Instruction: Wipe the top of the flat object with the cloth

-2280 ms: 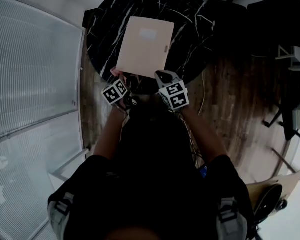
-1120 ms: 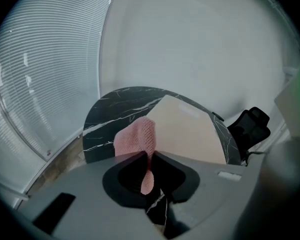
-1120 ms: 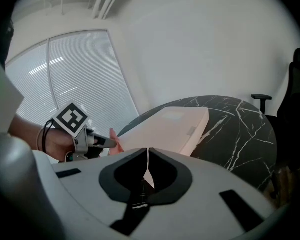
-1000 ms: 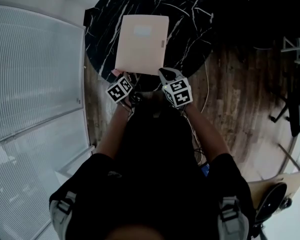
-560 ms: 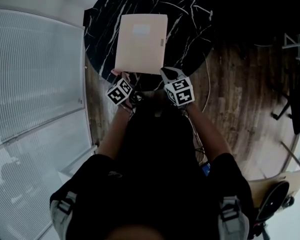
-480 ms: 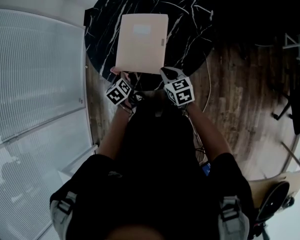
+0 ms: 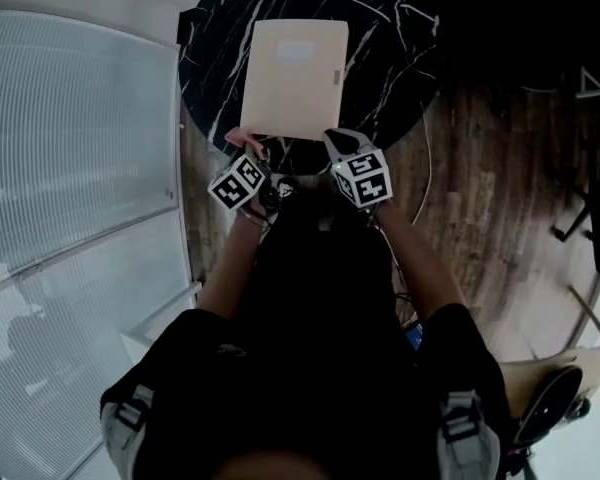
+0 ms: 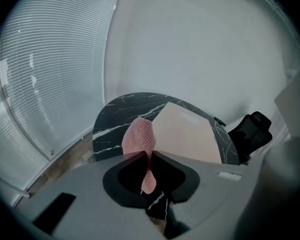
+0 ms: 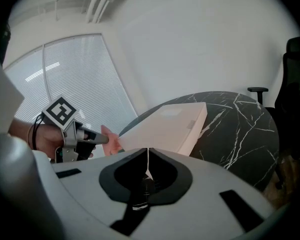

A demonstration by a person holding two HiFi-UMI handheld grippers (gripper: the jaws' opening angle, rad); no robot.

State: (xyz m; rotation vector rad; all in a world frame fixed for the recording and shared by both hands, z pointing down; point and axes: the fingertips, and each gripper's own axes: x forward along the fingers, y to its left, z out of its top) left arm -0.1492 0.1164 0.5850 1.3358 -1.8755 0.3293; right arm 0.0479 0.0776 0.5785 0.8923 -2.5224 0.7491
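One round black marble table (image 7: 390, 78) is seen, standing on a wood floor (image 7: 480, 208). One flat beige box (image 7: 295, 76) lies on the table, toward its near edge, with a pale label on its top. White blinds (image 7: 70, 138) fill the left side. One black chair (image 8: 252, 129) is seen at the far right of the table, and a thin cable (image 7: 421, 173) trails across the floor.

Two grippers are held at the table's near edge. One pink cloth (image 8: 140, 136) is pinched between the closed jaws of the left gripper (image 8: 146, 153), just beside the box's near left corner; contact with the box cannot be judged. The right gripper (image 9: 147, 150) is held at the near right corner, its jaws drawn together to a hairline slit.
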